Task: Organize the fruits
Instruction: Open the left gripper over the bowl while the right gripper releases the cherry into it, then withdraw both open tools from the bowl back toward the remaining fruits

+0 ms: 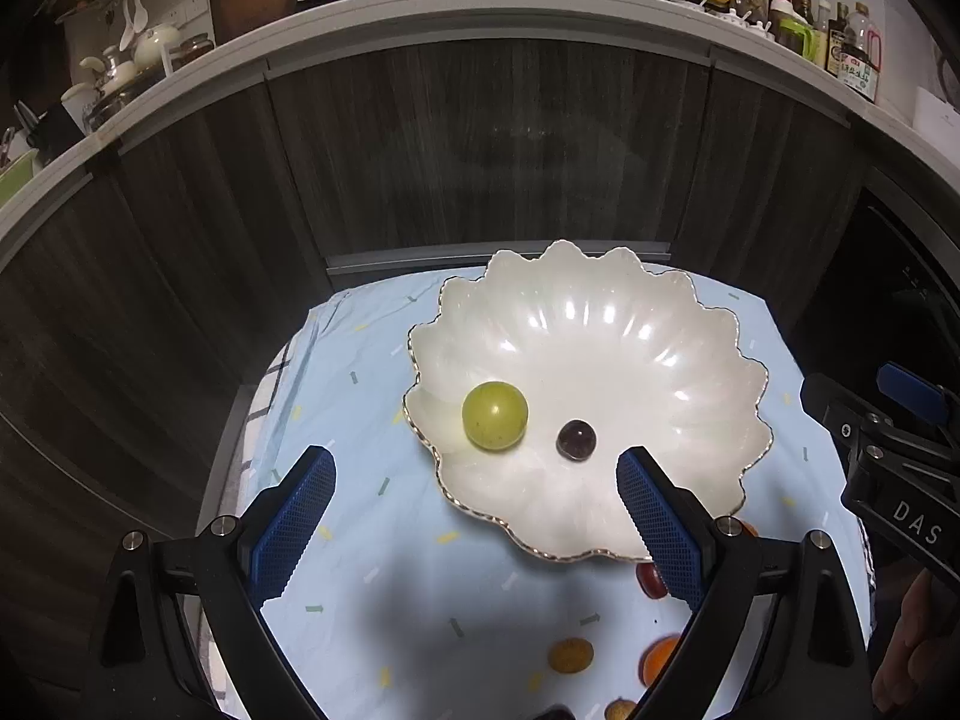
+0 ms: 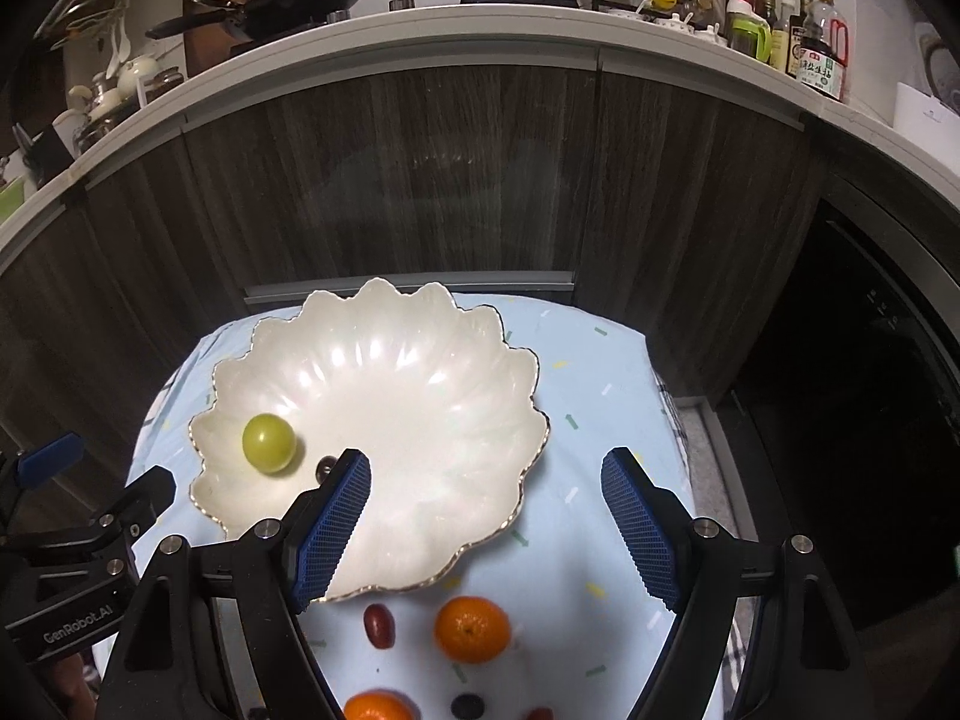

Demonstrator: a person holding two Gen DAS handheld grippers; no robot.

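A white scalloped bowl (image 1: 630,348) (image 2: 432,372) stands on a pale blue cloth. In it lie a green round fruit (image 1: 495,416) (image 2: 268,442) and a small dark grape (image 1: 575,438) (image 2: 324,466). My left gripper (image 1: 477,483) hovers open over the bowl's near rim, nothing between its blue pads. My right gripper (image 2: 486,486) is open too, above the bowl's right edge and empty. In front of the bowl on the cloth lie a red grape (image 2: 379,624) (image 1: 651,579), an orange (image 2: 472,628), a second orange (image 2: 378,707) and a dark berry (image 2: 467,706).
A brownish fruit (image 1: 571,655) and another small one (image 1: 620,709) lie near the front of the cloth (image 1: 372,420). Dark wooden cabinet fronts (image 1: 480,150) rise right behind the table. A countertop (image 2: 480,30) above carries pans, bottles and jars.
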